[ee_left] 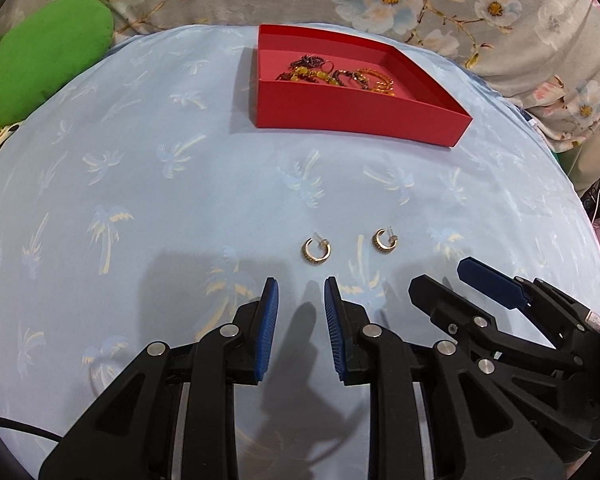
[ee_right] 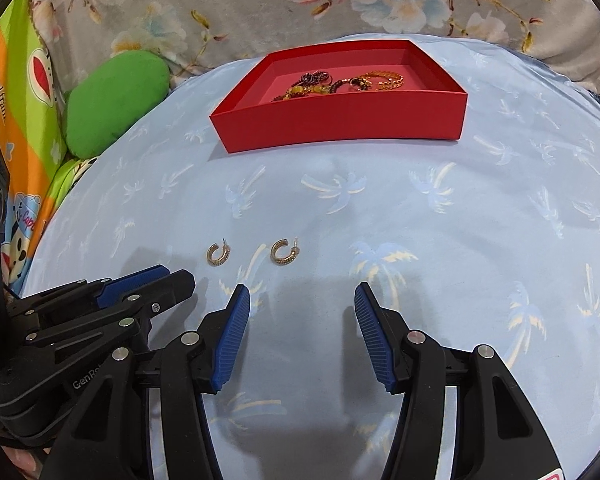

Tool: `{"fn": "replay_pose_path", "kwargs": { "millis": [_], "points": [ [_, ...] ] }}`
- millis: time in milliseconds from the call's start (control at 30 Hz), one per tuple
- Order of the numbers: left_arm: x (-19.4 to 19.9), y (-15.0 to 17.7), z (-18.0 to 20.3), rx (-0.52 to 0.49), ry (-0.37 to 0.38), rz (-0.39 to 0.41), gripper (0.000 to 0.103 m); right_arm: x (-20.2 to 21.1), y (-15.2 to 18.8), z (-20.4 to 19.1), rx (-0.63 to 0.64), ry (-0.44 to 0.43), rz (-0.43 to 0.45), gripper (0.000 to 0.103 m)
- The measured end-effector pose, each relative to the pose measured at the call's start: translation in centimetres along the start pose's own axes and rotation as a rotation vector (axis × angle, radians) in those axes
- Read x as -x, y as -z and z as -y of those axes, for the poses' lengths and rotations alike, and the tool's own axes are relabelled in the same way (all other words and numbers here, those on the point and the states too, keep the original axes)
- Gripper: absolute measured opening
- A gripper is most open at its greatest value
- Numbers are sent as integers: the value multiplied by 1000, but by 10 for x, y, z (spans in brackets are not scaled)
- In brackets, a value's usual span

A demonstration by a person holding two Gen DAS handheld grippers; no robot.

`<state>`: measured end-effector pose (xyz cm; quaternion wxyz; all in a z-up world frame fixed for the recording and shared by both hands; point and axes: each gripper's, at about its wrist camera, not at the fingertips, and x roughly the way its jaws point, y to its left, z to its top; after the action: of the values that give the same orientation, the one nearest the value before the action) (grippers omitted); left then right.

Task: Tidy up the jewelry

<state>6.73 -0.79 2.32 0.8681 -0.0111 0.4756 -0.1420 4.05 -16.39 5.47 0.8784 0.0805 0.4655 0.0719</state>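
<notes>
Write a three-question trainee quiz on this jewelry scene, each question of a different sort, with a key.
1. True or false: both gold hoop earrings, the left earring and the right earring, already lie inside the red box.
2. Multiple choice: the jaws of the left gripper and the right gripper are (A) both shut on earrings, (B) both open and empty, (C) one open, one shut on a chain.
3. Fill in: the earrings rest on a light blue cloth printed with ____ trees.

Key: 1 false, they lie on the cloth in front of the box; 2 B; 3 palm.
</notes>
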Motion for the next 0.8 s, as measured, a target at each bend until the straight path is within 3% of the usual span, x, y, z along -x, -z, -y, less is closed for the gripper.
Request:
{"fn": "replay_pose_path", "kwargs": {
  "millis": [300,667,800],
  "points": [
    [-6,3,-10,18,-5,-13,23,-12,-4,-6,25,7,-6,50],
    [-8,0,-16,30,6,-9,24,-26,-13,-13,40,15,-9,39],
    [-8,-1,-17,34,9,-10,25,-30,-16,-15,48,20,-7,30]
  ]
}}
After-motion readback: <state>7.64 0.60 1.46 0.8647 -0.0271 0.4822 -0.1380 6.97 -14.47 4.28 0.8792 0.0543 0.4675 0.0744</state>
